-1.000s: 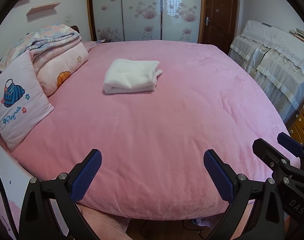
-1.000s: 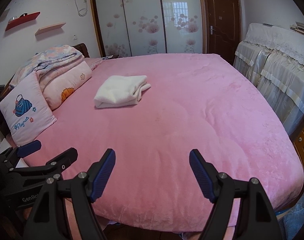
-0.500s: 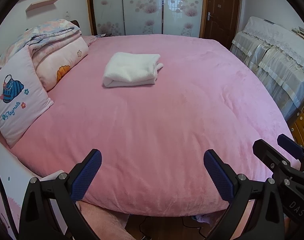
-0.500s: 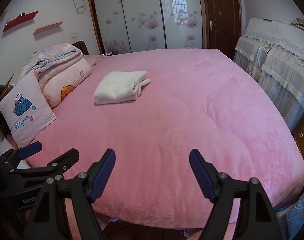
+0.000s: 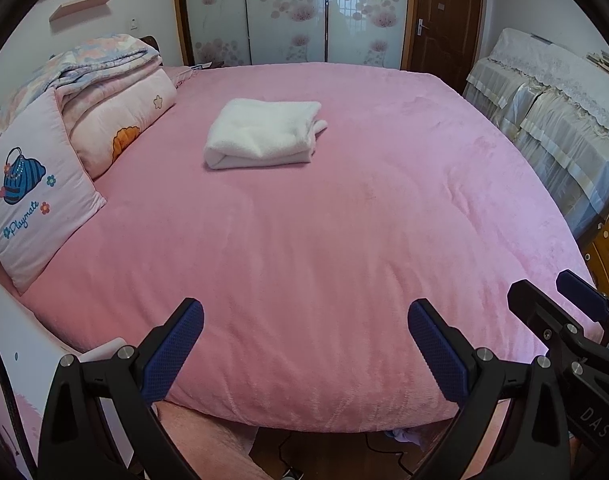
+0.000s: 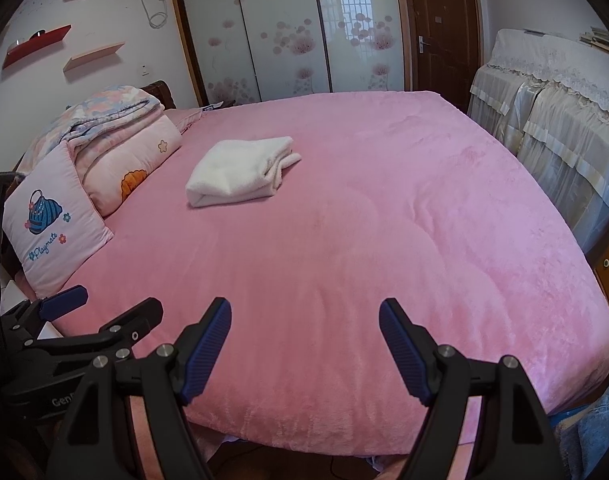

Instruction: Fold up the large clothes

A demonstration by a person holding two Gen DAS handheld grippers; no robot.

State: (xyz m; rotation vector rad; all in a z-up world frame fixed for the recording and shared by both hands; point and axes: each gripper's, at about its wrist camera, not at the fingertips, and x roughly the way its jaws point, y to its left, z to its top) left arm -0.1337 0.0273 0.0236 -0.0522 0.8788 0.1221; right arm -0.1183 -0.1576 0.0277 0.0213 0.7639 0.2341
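Note:
A white fleecy garment [image 5: 262, 133] lies folded into a neat rectangle on the pink bed [image 5: 324, 240], in the far middle-left; it also shows in the right wrist view [image 6: 240, 171]. My left gripper [image 5: 304, 344] is open and empty, hovering over the bed's near edge, far from the garment. My right gripper [image 6: 304, 340] is open and empty too, beside it over the same edge. The right gripper's side shows at the lower right of the left wrist view [image 5: 560, 320], and the left gripper's side shows at the lower left of the right wrist view [image 6: 88, 332].
A "Playmate" cushion [image 5: 28, 204] and folded quilts [image 5: 112, 92] lie at the bed's left side. A lace-covered cabinet [image 5: 552, 112] stands to the right, with wooden drawers [image 5: 608, 240] near it. Wardrobe doors [image 5: 296, 12] and a brown door [image 5: 444, 12] are behind.
Both grippers have pulled back and tilted slightly, so the bed and folded garment sit a little lower in view. The garment itself has not moved. Both jaws stay open.

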